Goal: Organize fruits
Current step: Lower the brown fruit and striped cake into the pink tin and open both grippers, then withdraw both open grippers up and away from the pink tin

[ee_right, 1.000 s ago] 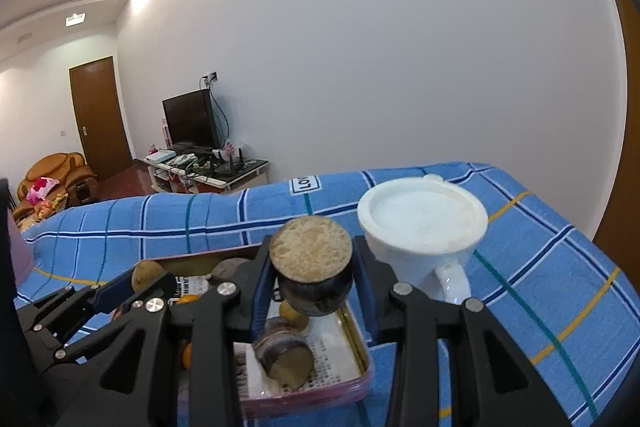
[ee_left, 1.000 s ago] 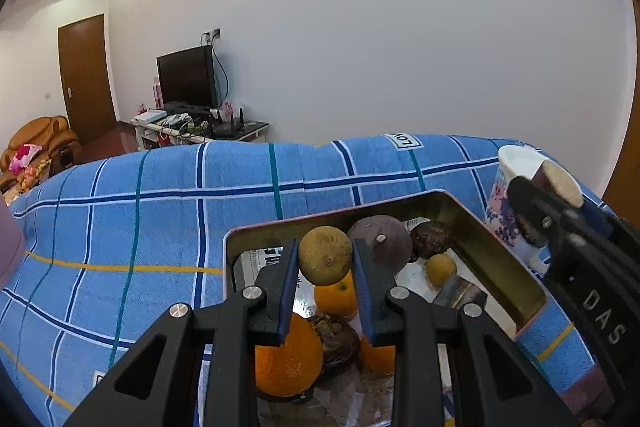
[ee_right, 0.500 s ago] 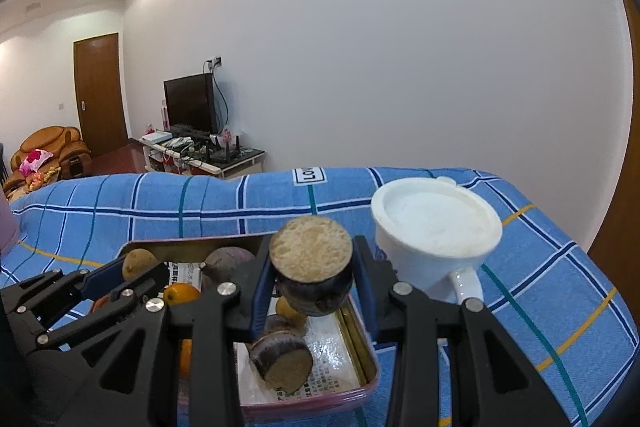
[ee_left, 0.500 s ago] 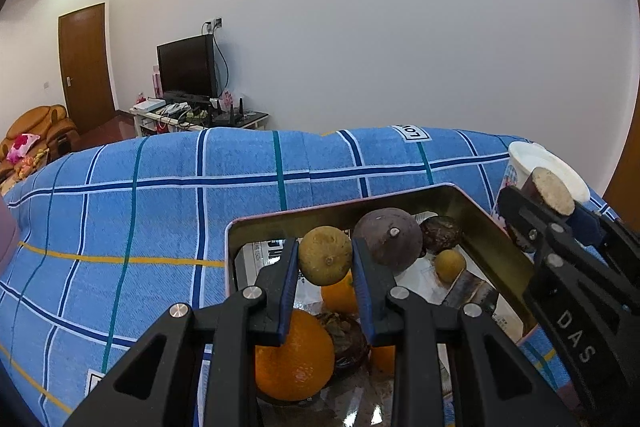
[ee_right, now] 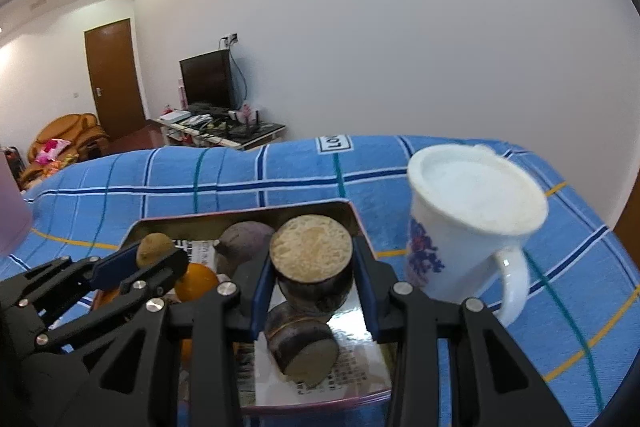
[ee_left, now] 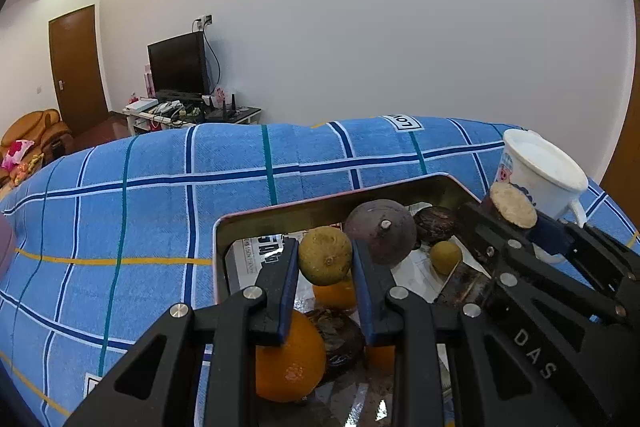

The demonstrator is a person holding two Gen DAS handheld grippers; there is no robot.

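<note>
My left gripper (ee_left: 325, 263) is shut on a small yellow-green fruit (ee_left: 326, 255) and holds it above the metal tray (ee_left: 304, 213). My right gripper (ee_right: 314, 277) is shut on a dark sugarcane piece (ee_right: 313, 263) with a pale cut top, held over the tray's right side (ee_right: 362, 223). The tray holds oranges (ee_left: 289, 361), a purple round fruit (ee_left: 380, 230), a small yellow fruit (ee_left: 445, 257), dark fruits and another sugarcane piece (ee_right: 302, 345). The right gripper also shows in the left wrist view (ee_left: 516, 215), and the left gripper in the right wrist view (ee_right: 154, 251).
A white mug (ee_right: 468, 215) with a printed picture stands right of the tray on the blue checked cloth (ee_left: 140, 207). A pink container (ee_right: 10, 203) is at the far left. A TV stand, door and sofa are in the background.
Both grippers, each still holding its item, have come lower and closer over the tray. The mug now looks nearer in the right wrist view.
</note>
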